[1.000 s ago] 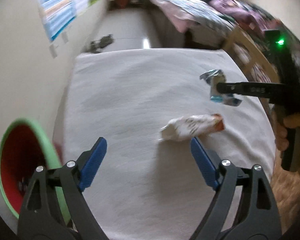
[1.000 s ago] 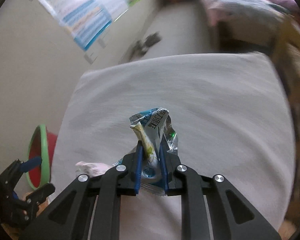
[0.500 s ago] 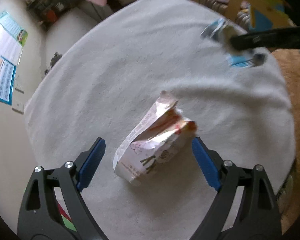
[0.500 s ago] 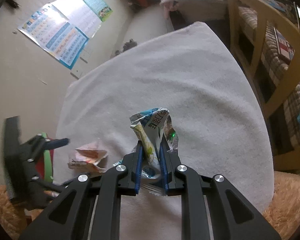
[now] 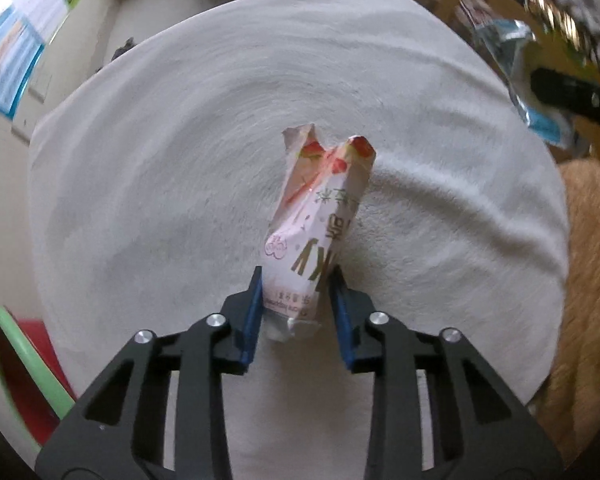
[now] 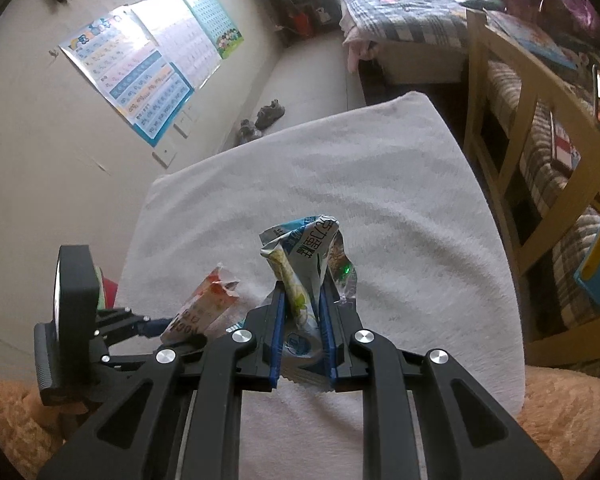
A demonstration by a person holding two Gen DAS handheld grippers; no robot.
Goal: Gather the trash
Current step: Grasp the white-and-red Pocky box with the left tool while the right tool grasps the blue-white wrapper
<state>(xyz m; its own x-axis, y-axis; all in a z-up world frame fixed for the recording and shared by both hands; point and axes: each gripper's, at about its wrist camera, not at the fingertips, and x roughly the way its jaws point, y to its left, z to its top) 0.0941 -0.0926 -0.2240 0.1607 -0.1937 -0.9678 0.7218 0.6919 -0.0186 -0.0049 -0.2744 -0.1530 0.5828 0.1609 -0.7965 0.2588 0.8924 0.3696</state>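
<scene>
A pink and white snack box (image 5: 316,220), torn open at its far end, stands between the blue pads of my left gripper (image 5: 298,280), which is shut on its near end. The same box (image 6: 202,306) and the left gripper (image 6: 156,326) show at the lower left of the right wrist view. My right gripper (image 6: 302,300) is shut on a crumpled blue and silver wrapper (image 6: 306,256). That wrapper (image 5: 516,64) appears at the upper right of the left wrist view. Both hang over a white towel-covered surface (image 5: 180,160).
A red bin with a green rim (image 5: 16,364) sits at the lower left, beside the white surface. A wooden chair (image 6: 532,168) and a bed (image 6: 412,12) are to the right, orange fluffy fabric (image 6: 564,412) near the front edge, posters (image 6: 148,68) on the left wall.
My left gripper dropped toward the snack box and closed its jaws on it, tipping the box up off the towel. The right gripper kept the wrapper and drifted to the right.
</scene>
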